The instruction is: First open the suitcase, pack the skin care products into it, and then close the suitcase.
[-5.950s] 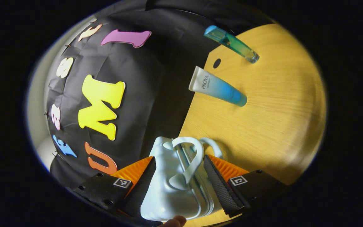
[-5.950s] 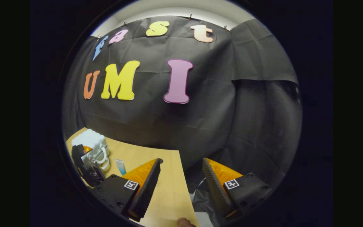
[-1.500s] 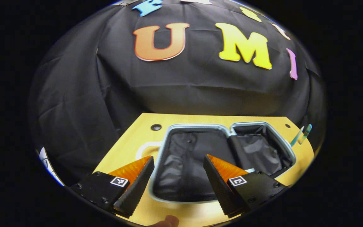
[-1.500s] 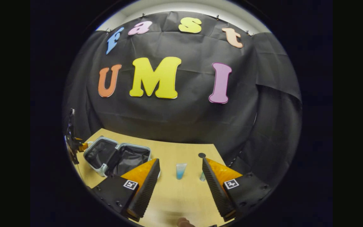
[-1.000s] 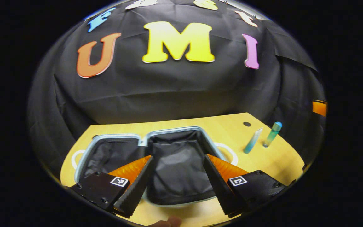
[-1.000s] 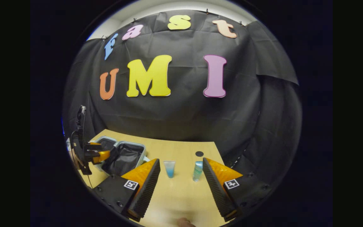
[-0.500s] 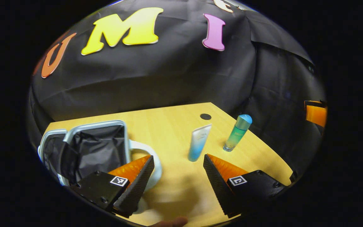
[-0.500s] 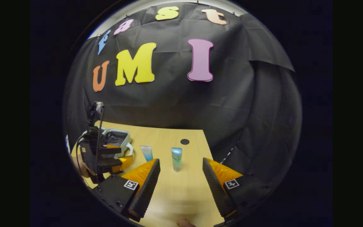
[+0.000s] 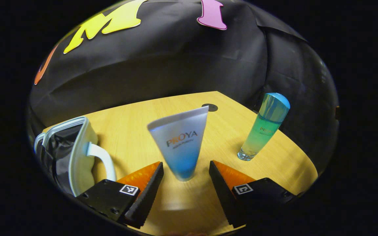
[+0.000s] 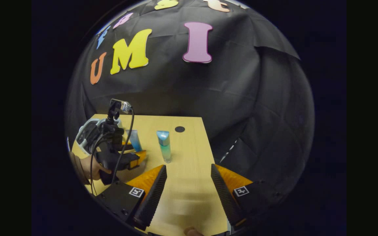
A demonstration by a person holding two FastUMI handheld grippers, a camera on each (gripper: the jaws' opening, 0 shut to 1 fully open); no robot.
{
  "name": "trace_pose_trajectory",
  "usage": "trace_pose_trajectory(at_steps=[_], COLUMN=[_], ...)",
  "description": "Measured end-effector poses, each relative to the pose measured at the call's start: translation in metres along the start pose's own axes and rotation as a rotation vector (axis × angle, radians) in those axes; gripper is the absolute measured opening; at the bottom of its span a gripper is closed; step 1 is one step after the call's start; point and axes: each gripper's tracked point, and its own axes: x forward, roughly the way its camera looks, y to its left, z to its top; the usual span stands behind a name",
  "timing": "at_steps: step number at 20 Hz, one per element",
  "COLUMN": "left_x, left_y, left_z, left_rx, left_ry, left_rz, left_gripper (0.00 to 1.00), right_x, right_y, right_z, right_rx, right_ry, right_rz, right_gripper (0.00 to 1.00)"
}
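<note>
Pale mint hard-shell suitcase [image 9: 77,154] with black fabric lining and a white loop handle, lying open at the left end of the light wooden counter [image 9: 136,131]. White-to-blue squeeze tube [image 9: 181,144], standing cap-down near the middle of the counter, just ahead of the left tool [image 9: 185,193]; that tool's fingers are spread wide to either side of the tube's lower end, not touching it. Teal-to-clear glass bottle [image 9: 263,126] with a blue cap, upright to the right of the tube and apart from it, near the counter's right edge. In the right gripper view, the bottle [image 10: 165,146] stands ahead of the right tool [image 10: 187,193], whose fingers are parted over bare counter, holding nothing; the left tool [image 10: 136,158] is held by a hand [image 10: 89,170] farther left beside the suitcase [image 10: 87,132].
</note>
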Motion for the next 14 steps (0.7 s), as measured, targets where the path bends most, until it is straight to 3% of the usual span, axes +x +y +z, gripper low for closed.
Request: trace_pose_trajectory(at_steps=[6,9,10,11,12,14], left_x=[0.013,0.013,0.010,0.006,0.000,-0.016], left_y=[0.006,0.007,0.007,0.007,0.006,0.005], left_z=[-0.003,-0.003,-0.003,-0.003,-0.001,0.010], left_rx=[0.057,0.044,0.033,0.021,0.003,-0.024], left_ry=[0.012,0.016,0.020,0.021,0.018,-0.013], left_rz=[0.036,0.028,0.025,0.027,0.022,0.015], left_gripper=[0.65,0.47,0.55,0.53,0.46,0.46], right_x=[0.043,0.073,0.083,0.092,0.101,0.117], right_y=[0.007,0.020,0.027,0.035,0.042,0.055], right_z=[-0.017,-0.014,-0.012,-0.009,-0.007,-0.004], right_rx=[0.017,0.026,0.033,0.041,0.044,0.030], right_ry=[0.045,0.045,0.041,0.035,0.030,0.017], right_rz=[0.010,0.037,0.056,0.082,0.098,0.122], right_gripper=[0.80,0.81,0.81,0.81,0.81,0.81])
